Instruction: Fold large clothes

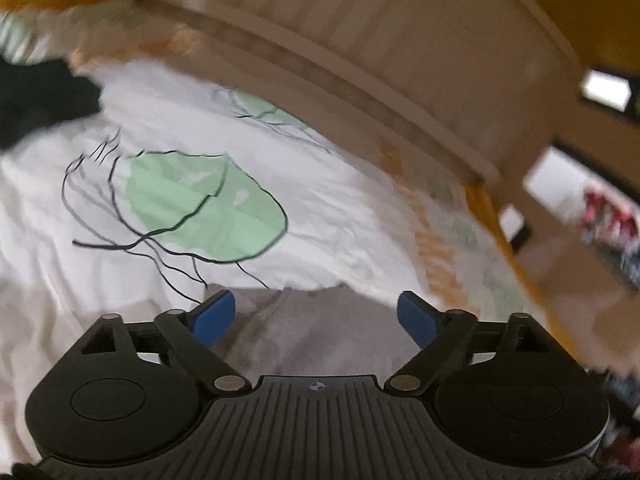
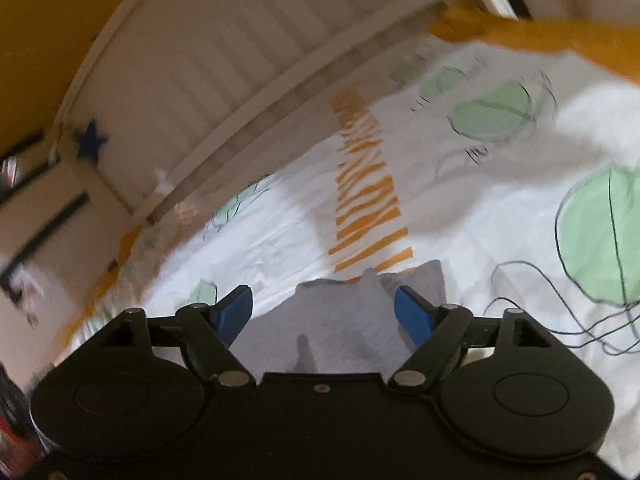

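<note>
With both the left claw [image 1: 316, 316] and right claw [image 2: 323, 312] spread wide and empty over the grey garment [image 1: 320, 332] at lower centre on the bed [image 1: 340, 216], I judged smoothing before regripping wisest.

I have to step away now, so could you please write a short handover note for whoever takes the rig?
Left gripper: open, holding nothing, grey garment lying between its fingers.
Right gripper: open, empty, over the same grey garment.
The garment lies on the white bedspread with green prints, near the white bed frame.
Done: garment lies released on the bed.
Left: how far the folding has got is not visible; check it, then continue.
</note>
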A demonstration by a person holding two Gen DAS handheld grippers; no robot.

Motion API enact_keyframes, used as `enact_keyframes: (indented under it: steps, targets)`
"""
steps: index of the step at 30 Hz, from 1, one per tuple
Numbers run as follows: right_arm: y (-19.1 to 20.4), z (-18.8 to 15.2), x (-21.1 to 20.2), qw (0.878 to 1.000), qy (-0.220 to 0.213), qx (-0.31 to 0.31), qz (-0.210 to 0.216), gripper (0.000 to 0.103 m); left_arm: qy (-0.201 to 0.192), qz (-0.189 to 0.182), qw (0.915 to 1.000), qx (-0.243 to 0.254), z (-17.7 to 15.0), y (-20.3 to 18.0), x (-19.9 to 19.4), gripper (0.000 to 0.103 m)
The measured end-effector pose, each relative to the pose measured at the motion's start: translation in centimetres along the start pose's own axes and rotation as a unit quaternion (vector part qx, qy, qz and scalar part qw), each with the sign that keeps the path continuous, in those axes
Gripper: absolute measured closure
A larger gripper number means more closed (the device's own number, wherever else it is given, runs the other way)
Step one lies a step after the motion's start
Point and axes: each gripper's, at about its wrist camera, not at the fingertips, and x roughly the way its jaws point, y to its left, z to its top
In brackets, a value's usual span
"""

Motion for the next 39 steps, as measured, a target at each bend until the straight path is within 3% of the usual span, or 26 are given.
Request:
enact_keyframes:
  steps: [7,13,18,20,26,32,39]
  targets:
    - [5.8,-3.7,1.5,0.989,0.046,-0.140,-0.026,0.016,0.048,0.037,0.9915,0.115,-3.4,-4.2,3.6,0.011]
    - [7.8,-5.0,5.5,0.973,0.055,-0.217,-0.058,0.016,0.069,0.091,0.9860,0.121,-3.9,-3.1,7.8,0.011]
    - [7.1,-5.7,9.5,0.959,0.073,-0.249,-0.110,0.016,0.075,0.102,0.9775,0.169,-5.0,-3.1,10.1,0.003]
    - [6.6,-6.7,10.1,0.955,0.069,-0.264,-0.115,0.011,0.068,0.101,0.9779,0.170,-5.4,-3.0,10.4,0.000]
    - [6.2,-7.2,9.9,0.956,0.056,-0.264,-0.116,0.010,0.069,0.100,0.9785,0.166,-5.3,-2.9,10.5,0.000]
    - [6.3,-6.2,9.8,0.959,0.075,-0.254,-0.099,0.007,0.108,0.087,0.9778,0.157,-4.2,-3.2,8.9,0.000]
    - [6.4,-6.9,4.2,0.964,0.085,-0.239,-0.077,0.004,0.132,0.097,0.9706,0.176,-6.4,-3.8,4.6,0.001]
